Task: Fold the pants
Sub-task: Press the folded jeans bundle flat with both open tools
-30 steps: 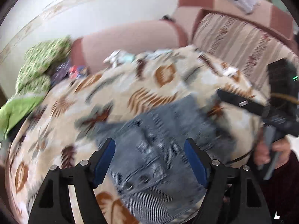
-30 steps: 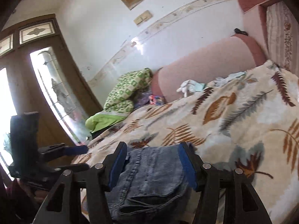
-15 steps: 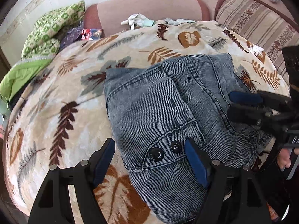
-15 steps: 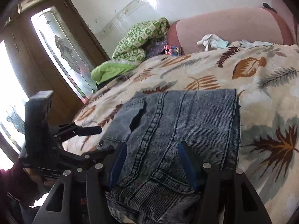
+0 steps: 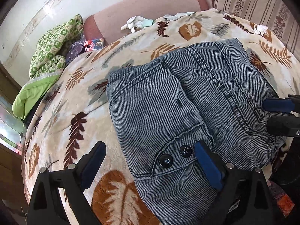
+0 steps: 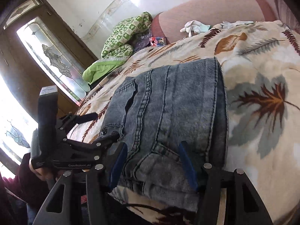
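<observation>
I see the folded pants (image 5: 187, 116) lying with the waistband toward me, near edge cut off; left gripper (image 5: 150, 159) and right gripper (image 6: 151, 161) fingers spread, gripping nothing.

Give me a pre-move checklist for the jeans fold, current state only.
1. Left tool open: ok, blue pads spread, one over the blanket, one over the waistband near the buttons.
2. Right tool open: ok, straddling the near edge of the jeans.
3. Jeans folded into a compact stack: ok.
4. Layers aligned at edges: cannot tell.
5. Gloves clear of the jeans: ok.
6. Either tool pinching fabric: cannot tell.
</observation>
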The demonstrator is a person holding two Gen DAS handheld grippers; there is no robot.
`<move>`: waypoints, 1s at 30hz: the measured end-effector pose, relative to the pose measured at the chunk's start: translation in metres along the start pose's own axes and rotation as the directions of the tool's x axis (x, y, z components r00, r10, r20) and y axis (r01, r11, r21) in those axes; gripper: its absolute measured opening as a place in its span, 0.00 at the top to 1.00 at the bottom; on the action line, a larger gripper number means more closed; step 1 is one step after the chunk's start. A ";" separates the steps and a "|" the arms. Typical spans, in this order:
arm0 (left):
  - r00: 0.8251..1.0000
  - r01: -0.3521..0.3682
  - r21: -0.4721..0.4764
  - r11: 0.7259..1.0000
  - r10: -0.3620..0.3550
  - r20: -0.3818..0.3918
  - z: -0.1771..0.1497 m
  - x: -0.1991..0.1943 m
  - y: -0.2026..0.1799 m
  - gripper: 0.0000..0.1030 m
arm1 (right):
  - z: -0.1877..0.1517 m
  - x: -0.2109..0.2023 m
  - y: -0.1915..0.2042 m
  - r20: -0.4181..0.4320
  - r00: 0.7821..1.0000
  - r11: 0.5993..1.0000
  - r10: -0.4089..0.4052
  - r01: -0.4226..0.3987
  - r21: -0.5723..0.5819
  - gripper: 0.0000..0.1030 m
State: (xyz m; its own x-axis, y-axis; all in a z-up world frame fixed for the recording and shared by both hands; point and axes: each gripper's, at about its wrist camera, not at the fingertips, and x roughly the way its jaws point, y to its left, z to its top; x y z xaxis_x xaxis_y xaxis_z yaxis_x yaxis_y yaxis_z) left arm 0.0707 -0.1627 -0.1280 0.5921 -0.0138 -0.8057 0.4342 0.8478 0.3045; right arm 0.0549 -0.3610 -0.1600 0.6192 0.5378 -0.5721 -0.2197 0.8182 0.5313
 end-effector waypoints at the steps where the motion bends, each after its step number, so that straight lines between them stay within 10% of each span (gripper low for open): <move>1: 1.000 0.014 -0.011 1.000 -0.014 -0.001 -0.001 0.001 0.003 0.07 | -0.001 -0.001 0.000 0.001 1.000 1.000 -0.005 0.005 0.005 0.40; 11: 0.993 0.110 -0.086 0.990 -0.106 0.050 -0.014 -0.003 0.018 0.06 | -0.009 -0.009 -0.005 -0.009 1.000 0.994 -0.027 0.027 0.110 0.40; 20: 0.981 0.093 -0.056 0.994 -0.082 0.174 0.002 -0.034 0.049 0.07 | 0.053 -0.037 0.036 0.011 0.975 0.974 -0.223 0.222 0.037 0.39; 30: 0.994 0.111 -0.064 0.992 -0.110 0.008 0.036 0.032 0.034 0.06 | 0.091 0.033 0.008 -0.063 0.965 0.934 -0.253 0.261 0.242 0.38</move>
State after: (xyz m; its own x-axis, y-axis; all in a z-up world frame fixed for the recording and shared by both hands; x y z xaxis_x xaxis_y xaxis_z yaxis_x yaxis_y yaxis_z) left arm 0.1288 -0.1535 -0.1246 0.5457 -0.1113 -0.8305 0.4525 0.8734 0.1803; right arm 0.1418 -0.3550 -0.1176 0.6058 0.3246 -0.7264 0.1390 0.8558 0.4983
